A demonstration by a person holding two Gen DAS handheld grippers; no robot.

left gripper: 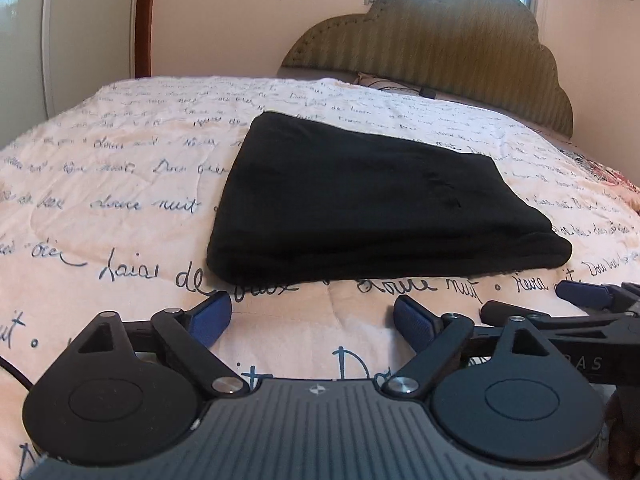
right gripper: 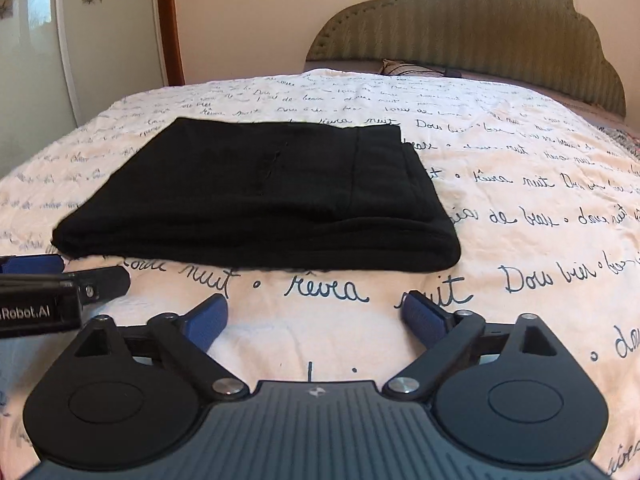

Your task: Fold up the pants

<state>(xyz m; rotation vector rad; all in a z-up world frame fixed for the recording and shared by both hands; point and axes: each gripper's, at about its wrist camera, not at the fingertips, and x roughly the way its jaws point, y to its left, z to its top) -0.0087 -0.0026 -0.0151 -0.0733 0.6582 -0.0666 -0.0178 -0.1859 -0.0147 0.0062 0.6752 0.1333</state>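
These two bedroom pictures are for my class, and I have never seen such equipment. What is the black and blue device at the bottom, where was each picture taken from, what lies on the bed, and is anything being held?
No robot here: a person carries a two-fingered clamp in each hand, each with a wide-angle camera looking along its fingers. One picture comes from the left hand-held gripper, the other from the right hand-held gripper. The blue pieces are the finger pads.

Both look across a bed covered by a pale quilt printed with handwriting, toward a green headboard. On the quilt lie black pants, already folded into a flat rectangle.

Both grippers are open, just short of the pants' near edge, holding nothing. Each picture also catches the other gripper at its side edge.
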